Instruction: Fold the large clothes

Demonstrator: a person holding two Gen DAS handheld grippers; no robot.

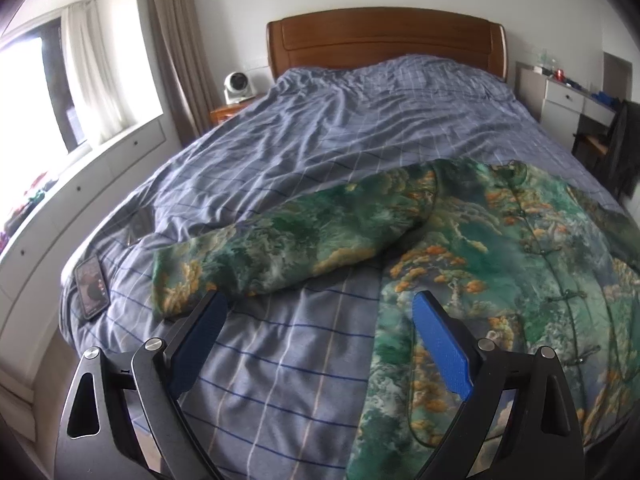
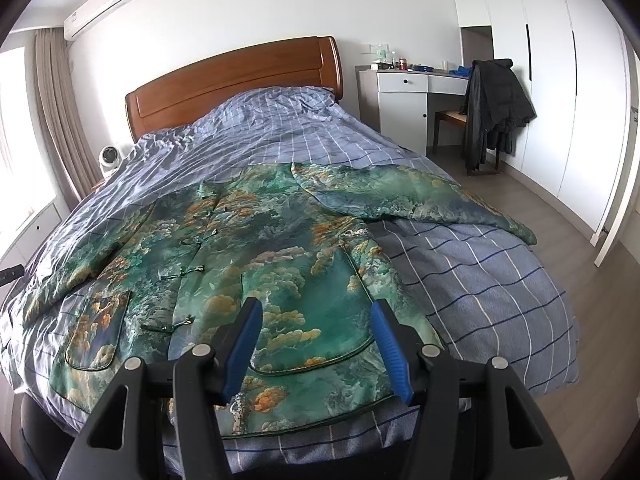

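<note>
Two grippers w/ black frames & ribbed blue pads, both agape & holding nothing. Left gripper (image 1: pixel 320 312): jaws wide, over checked blue-grey duvet (image 1: pixel 312 128), rumpled cotton look; sleeve cuff just ahead of its left jaw. Right gripper (image 2: pixel 316 316): jaws part-spread above hem of jacket (image 2: pixel 280 240), glossy green/orange brocade, knot buttons, spread flat ahead, curved patch pocket between jaws.

Glossy, seemingly satin jacket (image 2: pixel 280 264); matt cotton-like duvet (image 1: pixel 320 128); polished wooden headboard (image 1: pixel 384 36).
</note>
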